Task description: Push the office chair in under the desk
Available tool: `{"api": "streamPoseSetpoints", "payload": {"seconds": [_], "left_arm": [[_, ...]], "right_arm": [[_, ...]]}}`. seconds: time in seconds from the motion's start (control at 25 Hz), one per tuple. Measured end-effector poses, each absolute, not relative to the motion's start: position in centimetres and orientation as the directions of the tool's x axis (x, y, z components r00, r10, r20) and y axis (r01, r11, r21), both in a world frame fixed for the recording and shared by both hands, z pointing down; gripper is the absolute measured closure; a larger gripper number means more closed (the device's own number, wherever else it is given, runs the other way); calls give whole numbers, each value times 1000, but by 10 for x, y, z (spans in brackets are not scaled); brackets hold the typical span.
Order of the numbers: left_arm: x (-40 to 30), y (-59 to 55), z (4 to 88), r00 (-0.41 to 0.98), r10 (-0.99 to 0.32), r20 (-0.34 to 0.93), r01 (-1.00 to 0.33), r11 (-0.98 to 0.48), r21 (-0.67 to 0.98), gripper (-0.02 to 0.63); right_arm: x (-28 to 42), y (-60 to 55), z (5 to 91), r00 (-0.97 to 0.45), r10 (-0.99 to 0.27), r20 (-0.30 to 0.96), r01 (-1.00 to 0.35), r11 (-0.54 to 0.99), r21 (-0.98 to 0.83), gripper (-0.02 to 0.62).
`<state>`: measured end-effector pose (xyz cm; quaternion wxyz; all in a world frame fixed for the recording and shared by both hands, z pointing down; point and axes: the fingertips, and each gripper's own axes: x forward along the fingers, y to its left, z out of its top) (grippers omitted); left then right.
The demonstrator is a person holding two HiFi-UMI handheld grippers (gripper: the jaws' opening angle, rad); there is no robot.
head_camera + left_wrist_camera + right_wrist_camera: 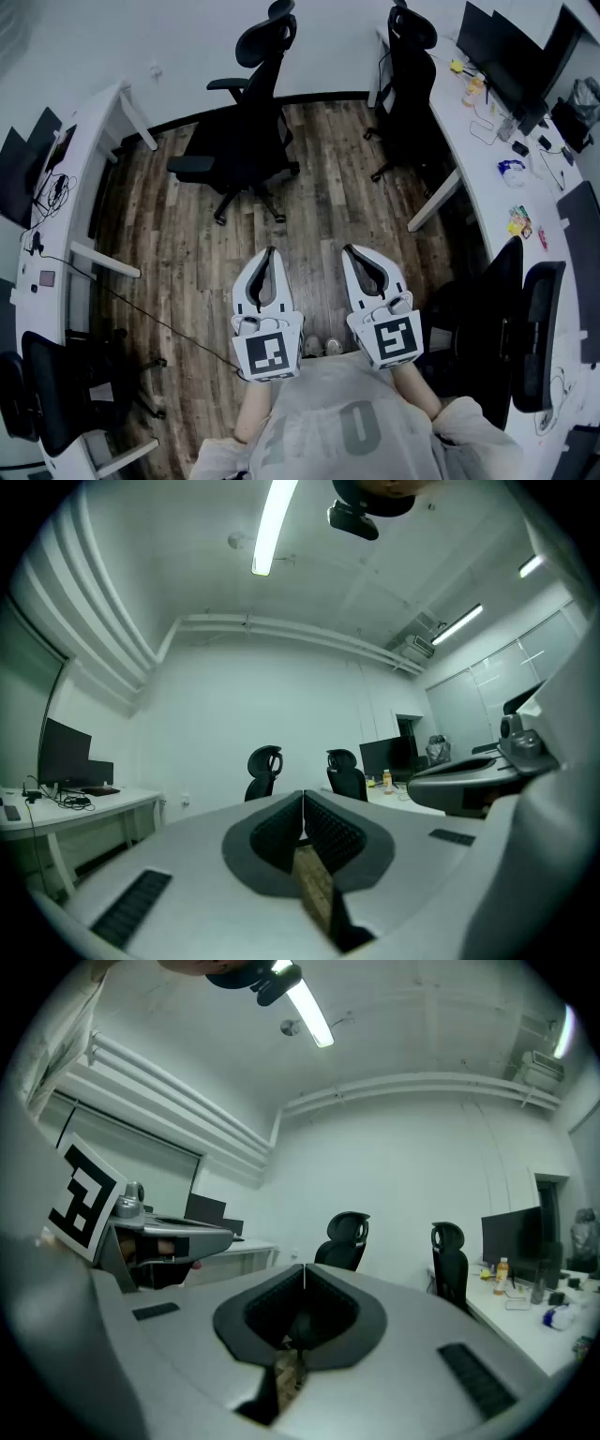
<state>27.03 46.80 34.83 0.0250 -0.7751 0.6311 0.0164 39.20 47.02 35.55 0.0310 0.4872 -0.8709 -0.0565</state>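
A black office chair [242, 131] stands out on the wood floor, away from the white desk [89, 131] at the left. It also shows far off in the left gripper view as the office chair [263, 772] and in the right gripper view as the office chair [343, 1239]. My left gripper [270, 251] and right gripper [348, 248] hang side by side in front of my body, well short of the chair. Both are shut with nothing between their jaws.
A second black chair [409, 84] sits tucked at the right desk [487, 159], which carries monitors and clutter. Another chair [511, 319] stands close at my right and one [47, 394] at the lower left. A cable runs across the floor [187, 244].
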Motion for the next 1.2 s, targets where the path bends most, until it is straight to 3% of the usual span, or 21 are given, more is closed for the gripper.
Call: {"api": "streamPoseSetpoints", "payload": {"seconds": [0.16,0.76,1.2], "left_arm": [[265,474,359,193,-981,-6,-980,-193,-47,589],[257,437,377,272,-962,1,-961,-272,-40,588],[244,315,374,234,-972,-26,-968,-230,-102,588]], "right_arm": [[391,472,359,-522,-853,22,-845,520,124,572],[382,444,368,-491,-871,5,-862,486,142,572],[393,312,373,-488,-872,-33,-868,481,123,572]]}}
